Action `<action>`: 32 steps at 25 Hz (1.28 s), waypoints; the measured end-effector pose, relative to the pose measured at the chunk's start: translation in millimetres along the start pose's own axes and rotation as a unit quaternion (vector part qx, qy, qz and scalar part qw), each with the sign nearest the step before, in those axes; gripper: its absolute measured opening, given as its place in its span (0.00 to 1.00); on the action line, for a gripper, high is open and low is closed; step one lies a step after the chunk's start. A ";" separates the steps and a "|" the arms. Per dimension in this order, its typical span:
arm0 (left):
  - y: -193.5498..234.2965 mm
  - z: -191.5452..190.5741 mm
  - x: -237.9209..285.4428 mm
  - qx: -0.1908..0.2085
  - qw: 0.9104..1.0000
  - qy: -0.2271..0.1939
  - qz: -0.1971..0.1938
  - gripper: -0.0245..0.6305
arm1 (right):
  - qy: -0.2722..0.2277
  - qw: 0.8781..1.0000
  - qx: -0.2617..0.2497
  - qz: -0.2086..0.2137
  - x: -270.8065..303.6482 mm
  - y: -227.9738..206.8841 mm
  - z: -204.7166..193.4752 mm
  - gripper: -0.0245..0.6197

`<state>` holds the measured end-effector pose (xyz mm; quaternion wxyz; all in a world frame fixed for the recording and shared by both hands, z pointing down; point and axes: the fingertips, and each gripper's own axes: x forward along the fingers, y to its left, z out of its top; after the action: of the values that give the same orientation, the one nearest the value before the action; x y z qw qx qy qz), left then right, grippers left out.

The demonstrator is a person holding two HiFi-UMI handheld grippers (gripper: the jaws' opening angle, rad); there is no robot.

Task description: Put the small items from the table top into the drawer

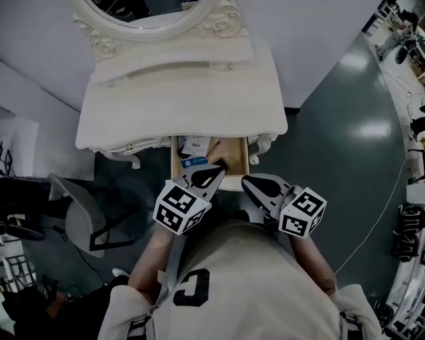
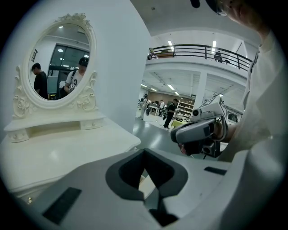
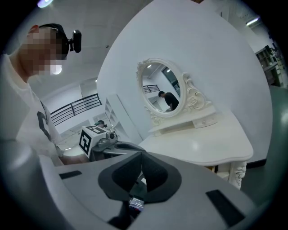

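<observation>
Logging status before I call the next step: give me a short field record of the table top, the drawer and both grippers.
table top: no small items visible on it in the head view
drawer: open, pulled toward the person
drawer contents: several small items, among them a blue and white packet
left gripper: shut, nothing between its jaws, tip over the drawer's front
right gripper: shut, nothing between its jaws, by the drawer's front right corner
mirror: at the table's back
</observation>
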<state>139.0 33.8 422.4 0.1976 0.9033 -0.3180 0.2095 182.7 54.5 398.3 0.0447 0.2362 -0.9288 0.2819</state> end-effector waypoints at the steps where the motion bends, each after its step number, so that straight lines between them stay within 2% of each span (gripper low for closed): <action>1: -6.4 -0.7 2.5 0.003 1.000 0.002 0.000 0.12 | 0.001 1.000 -0.002 0.000 -6.2 0.7 -3.2 0.08; 8: -39.7 3.3 9.0 -0.004 1.000 -0.007 0.013 0.12 | -0.001 1.000 0.002 0.014 -44.1 3.8 -20.0 0.08; 17: -54.0 -12.8 -2.2 -0.020 0.999 0.010 0.036 0.12 | 0.001 0.999 0.018 0.035 -48.2 4.8 -29.5 0.08; 27: -29.7 -1.8 -36.5 -0.008 0.999 -0.030 0.012 0.12 | 0.007 1.000 -0.018 0.011 -3.8 15.5 -3.1 0.08; 32: -6.1 2.2 -60.1 0.004 0.999 -0.047 0.015 0.12 | -0.017 1.000 -0.002 0.015 26.9 33.8 16.1 0.08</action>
<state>100.9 66.6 388.9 0.1759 0.9081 -0.3391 0.1714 144.0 59.2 373.7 0.0249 0.2265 -0.9334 0.2770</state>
